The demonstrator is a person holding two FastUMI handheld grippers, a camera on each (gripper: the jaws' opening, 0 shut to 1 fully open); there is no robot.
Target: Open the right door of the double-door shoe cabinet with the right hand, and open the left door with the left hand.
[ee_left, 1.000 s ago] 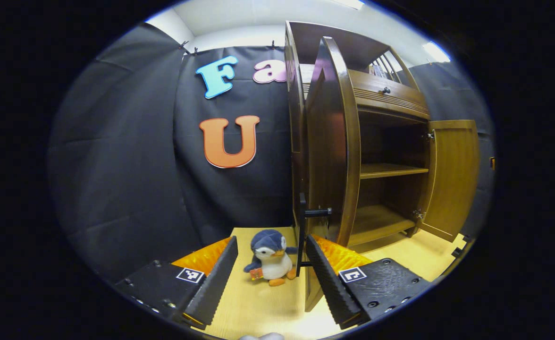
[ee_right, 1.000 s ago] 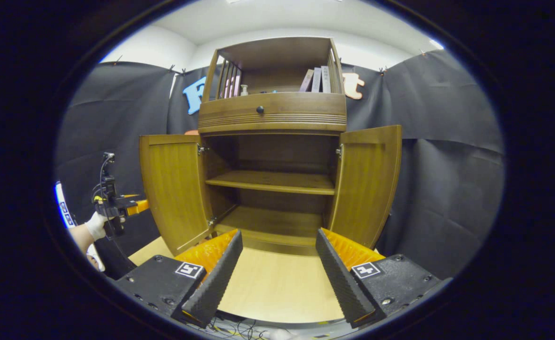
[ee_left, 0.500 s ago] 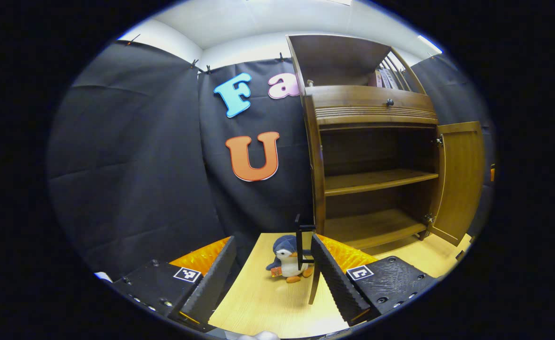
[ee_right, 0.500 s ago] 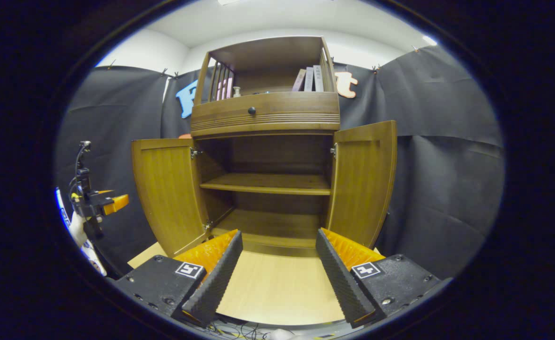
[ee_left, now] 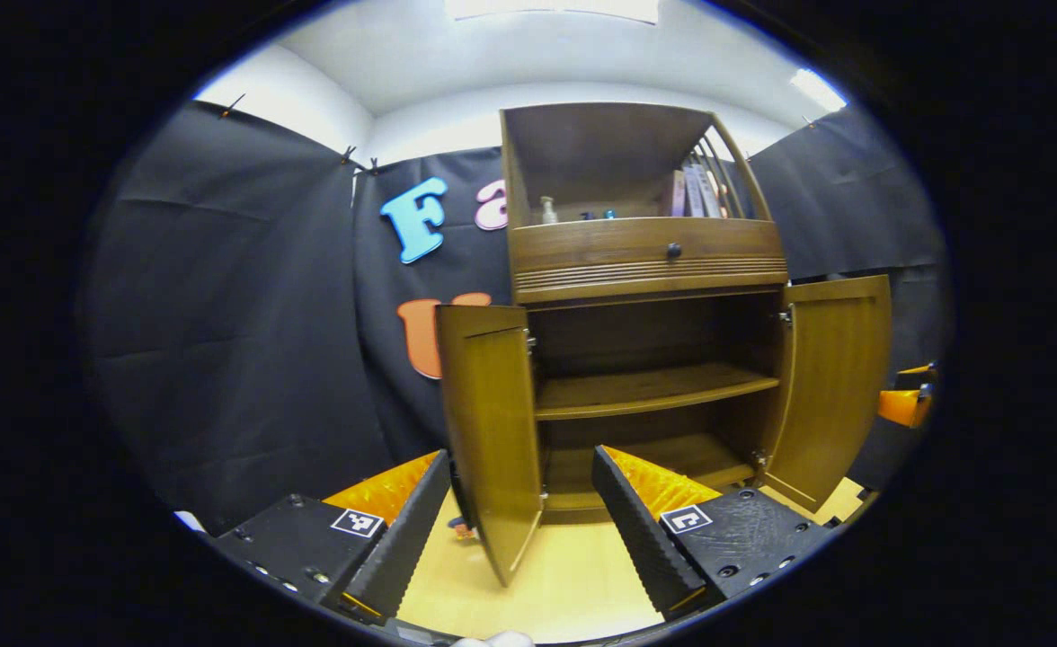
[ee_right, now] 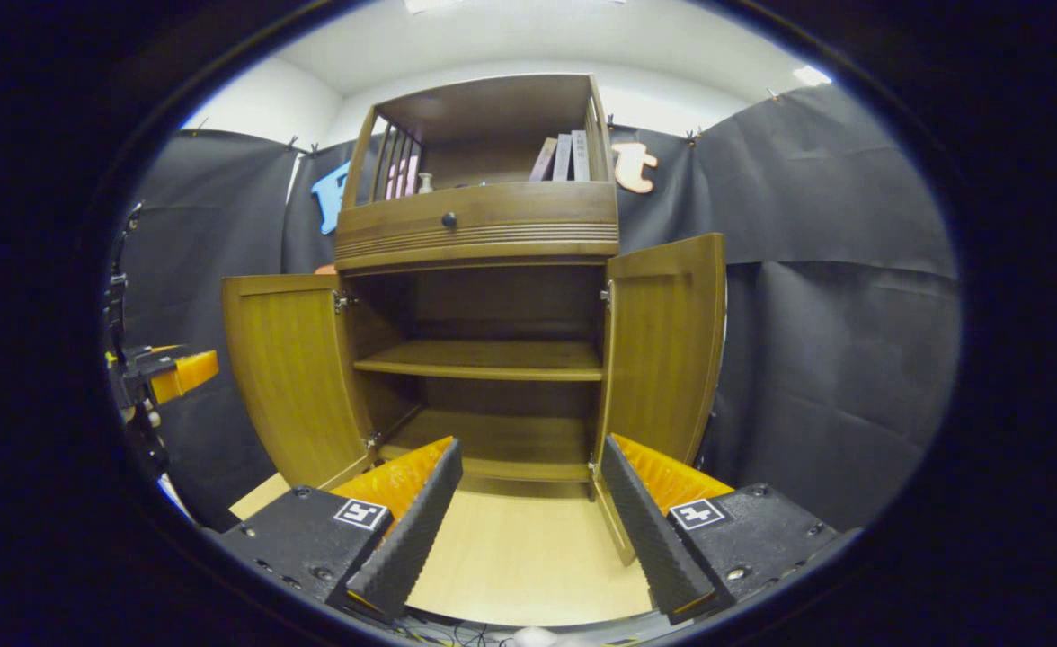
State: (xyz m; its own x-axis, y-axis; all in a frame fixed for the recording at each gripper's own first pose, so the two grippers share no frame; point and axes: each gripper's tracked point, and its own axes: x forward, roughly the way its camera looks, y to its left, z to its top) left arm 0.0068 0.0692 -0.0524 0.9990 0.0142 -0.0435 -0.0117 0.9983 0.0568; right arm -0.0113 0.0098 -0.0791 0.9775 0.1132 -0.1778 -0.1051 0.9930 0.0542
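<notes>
While both doors (ee_right: 295, 377) gape, right hand-held gripper (ee_right: 524, 526) hangs open, empty.

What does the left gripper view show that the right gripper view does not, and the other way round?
Left gripper view: a bit of a toy, mostly hidden behind the left door, and the right hand-held gripper at the right edge. Right gripper view: the left hand-held gripper at the left edge, and cables at the bottom. Both: the cabinet with the left door and the right door open, its shelf, and books on top.
</notes>
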